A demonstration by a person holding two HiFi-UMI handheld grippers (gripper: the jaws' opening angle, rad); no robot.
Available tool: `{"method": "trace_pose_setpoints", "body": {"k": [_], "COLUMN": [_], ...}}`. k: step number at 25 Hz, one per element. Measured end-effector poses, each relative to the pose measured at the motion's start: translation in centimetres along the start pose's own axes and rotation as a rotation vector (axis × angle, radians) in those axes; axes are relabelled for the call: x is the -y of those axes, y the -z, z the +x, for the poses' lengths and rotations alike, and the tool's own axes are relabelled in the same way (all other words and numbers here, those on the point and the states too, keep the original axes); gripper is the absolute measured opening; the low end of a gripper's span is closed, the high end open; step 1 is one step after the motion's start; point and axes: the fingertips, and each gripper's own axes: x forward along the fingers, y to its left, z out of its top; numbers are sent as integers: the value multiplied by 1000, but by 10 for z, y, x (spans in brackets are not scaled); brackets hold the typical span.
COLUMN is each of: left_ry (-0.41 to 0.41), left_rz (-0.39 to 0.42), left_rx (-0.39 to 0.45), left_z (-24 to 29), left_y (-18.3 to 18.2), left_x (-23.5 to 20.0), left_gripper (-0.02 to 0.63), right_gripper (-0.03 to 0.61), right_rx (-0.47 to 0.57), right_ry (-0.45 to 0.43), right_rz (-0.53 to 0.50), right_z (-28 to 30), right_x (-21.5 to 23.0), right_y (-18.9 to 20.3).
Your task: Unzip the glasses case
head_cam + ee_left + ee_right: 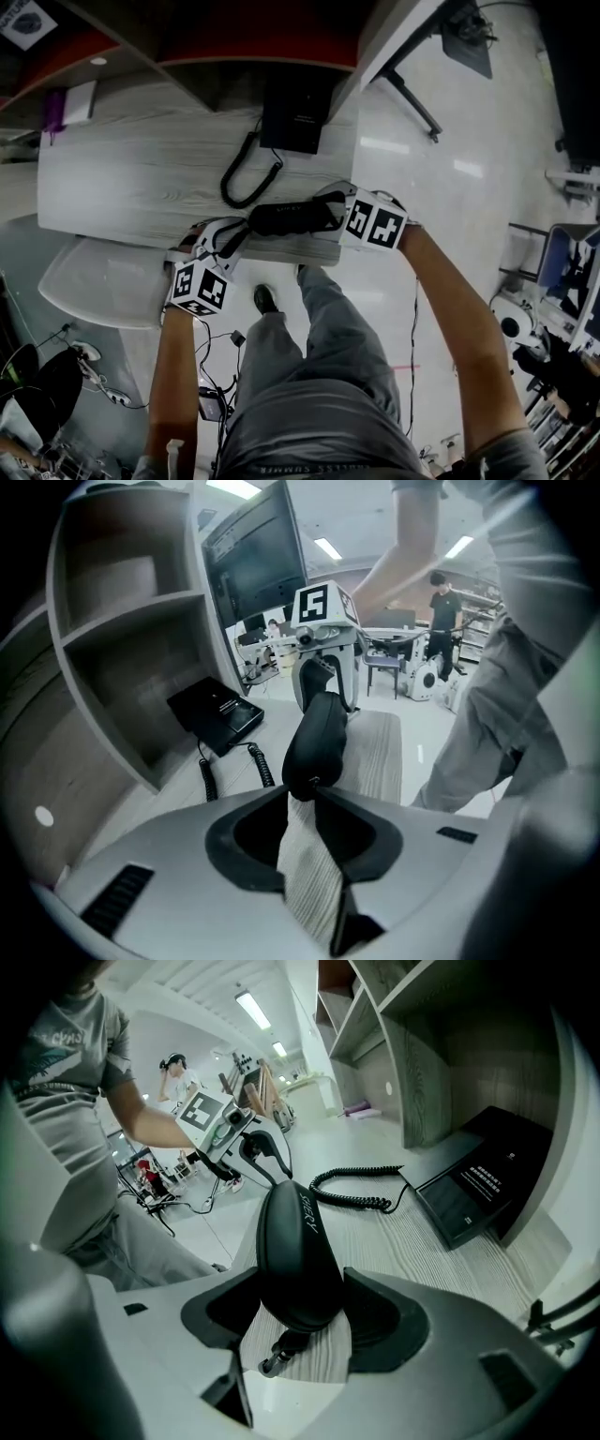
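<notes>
Right gripper view alone shows the zip pull (278, 1352); right tool (300, 1283) clamps glasses case (289, 1232), left tool (302, 795) ajar

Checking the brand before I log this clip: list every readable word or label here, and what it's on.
"SHERY": on the glasses case.
Desk phone: white print, too small to read.
Trouser waistband: lettering too blurred to read.
Shirt: print too blurred to read.
Dark sign: too blurred to read.
</notes>
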Motion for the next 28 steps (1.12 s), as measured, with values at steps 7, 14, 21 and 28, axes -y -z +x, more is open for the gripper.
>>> {"method": "trace_pose_setpoints", "body": {"k": [7, 14, 21, 28], "left_ry": [39, 53, 48, -11], "left_rz": [244, 295, 254, 137], "left_rx": [-55, -69, -74, -57], "left_z": [8, 10, 9, 9], "left_y": [-2, -3, 0, 3], "left_x": [11, 6, 4, 1], "left_gripper": [135, 111, 61, 28], "right_gripper": [285, 285, 285, 285], "right_rx": [15, 20, 26, 29], "right_ry": [1, 1, -3, -4], "right_rz": [12, 16, 21, 35], "right_z": [0, -1, -1, -1], "right_x": [2, 1, 1, 1], "right_y": [0, 0, -1, -1]}}
